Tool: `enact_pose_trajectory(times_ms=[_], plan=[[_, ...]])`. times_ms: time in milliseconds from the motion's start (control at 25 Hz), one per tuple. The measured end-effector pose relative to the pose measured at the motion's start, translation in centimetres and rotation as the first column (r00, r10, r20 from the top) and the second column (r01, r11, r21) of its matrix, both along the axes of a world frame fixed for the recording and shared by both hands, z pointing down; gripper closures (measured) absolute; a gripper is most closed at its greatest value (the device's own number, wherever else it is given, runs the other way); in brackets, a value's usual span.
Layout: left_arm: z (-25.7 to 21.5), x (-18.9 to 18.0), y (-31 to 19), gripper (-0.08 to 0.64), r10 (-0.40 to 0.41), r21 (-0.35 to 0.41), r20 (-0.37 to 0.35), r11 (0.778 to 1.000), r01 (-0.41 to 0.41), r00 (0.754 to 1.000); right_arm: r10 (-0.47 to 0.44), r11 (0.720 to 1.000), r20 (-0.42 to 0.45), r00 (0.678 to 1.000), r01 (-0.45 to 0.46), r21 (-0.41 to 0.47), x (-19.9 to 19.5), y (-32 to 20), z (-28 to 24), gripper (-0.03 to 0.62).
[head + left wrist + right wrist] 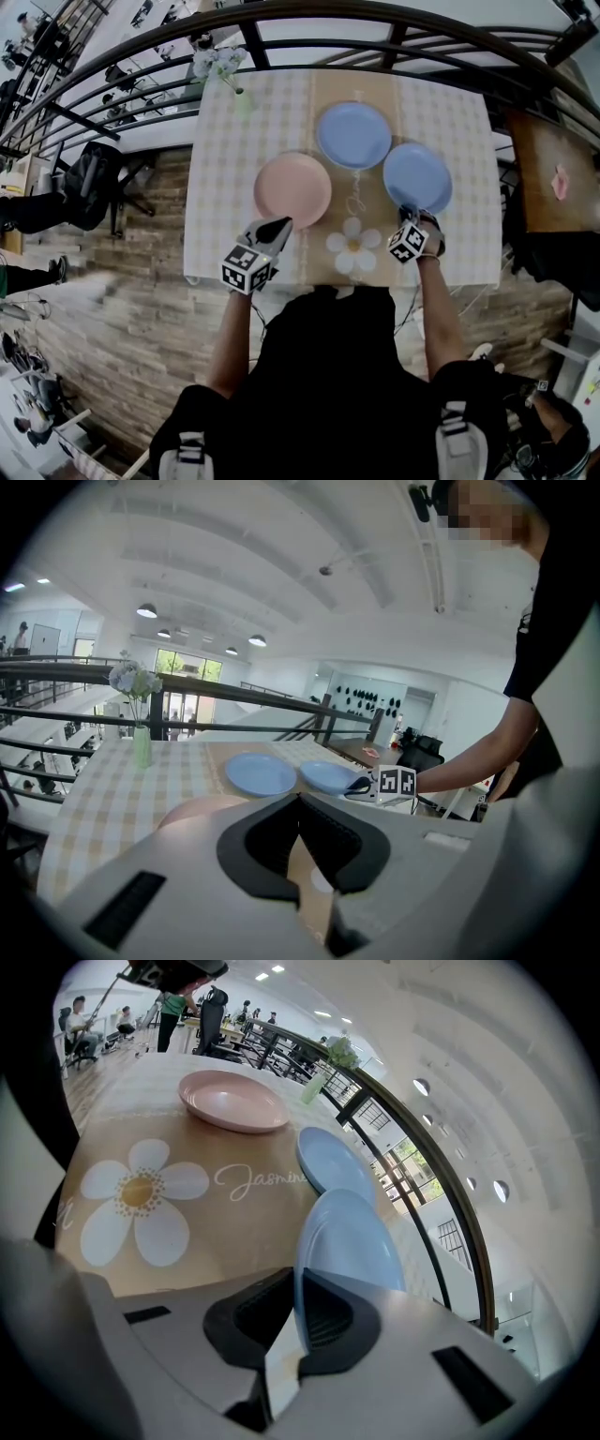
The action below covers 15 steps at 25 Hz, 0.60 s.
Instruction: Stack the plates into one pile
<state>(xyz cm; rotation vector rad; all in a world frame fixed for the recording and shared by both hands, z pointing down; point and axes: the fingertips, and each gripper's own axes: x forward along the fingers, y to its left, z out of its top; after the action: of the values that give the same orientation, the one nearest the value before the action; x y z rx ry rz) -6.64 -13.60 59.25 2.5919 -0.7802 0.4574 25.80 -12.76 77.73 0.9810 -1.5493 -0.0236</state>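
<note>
Right tool [411, 215] on plate [418, 176]; checked tablecloth [225, 141], railing [281, 14].

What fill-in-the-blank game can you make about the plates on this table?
The table holds ___ plates.
The right gripper is shut on the rim of a plate coloured ___.
The left gripper is closest to the ___ plate.
The vase stands at the table's far ___ corner.
Missing words: three; blue; pink; left.
</note>
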Motion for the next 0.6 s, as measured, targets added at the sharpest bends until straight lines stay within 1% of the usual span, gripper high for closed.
enact_pose_trajectory(times_ms=[280, 600], plan=[[-0.3, -0.2, 0.2, 0.558, -0.022, -0.005, -0.004, 1.000, 0.022, 1.000, -0.021, 0.999, -0.008, 1.000, 0.021, 0.024, -0.3, -1.5, -1.4, 0.575], [0.0, -0.3, 0.5, 0.558, -0.048, -0.017, -0.010, 0.999, 0.047, 0.999, -0.068, 0.997, -0.001, 0.998, 0.068, 0.034, -1.5, -3.5, -1.8, 0.575]])
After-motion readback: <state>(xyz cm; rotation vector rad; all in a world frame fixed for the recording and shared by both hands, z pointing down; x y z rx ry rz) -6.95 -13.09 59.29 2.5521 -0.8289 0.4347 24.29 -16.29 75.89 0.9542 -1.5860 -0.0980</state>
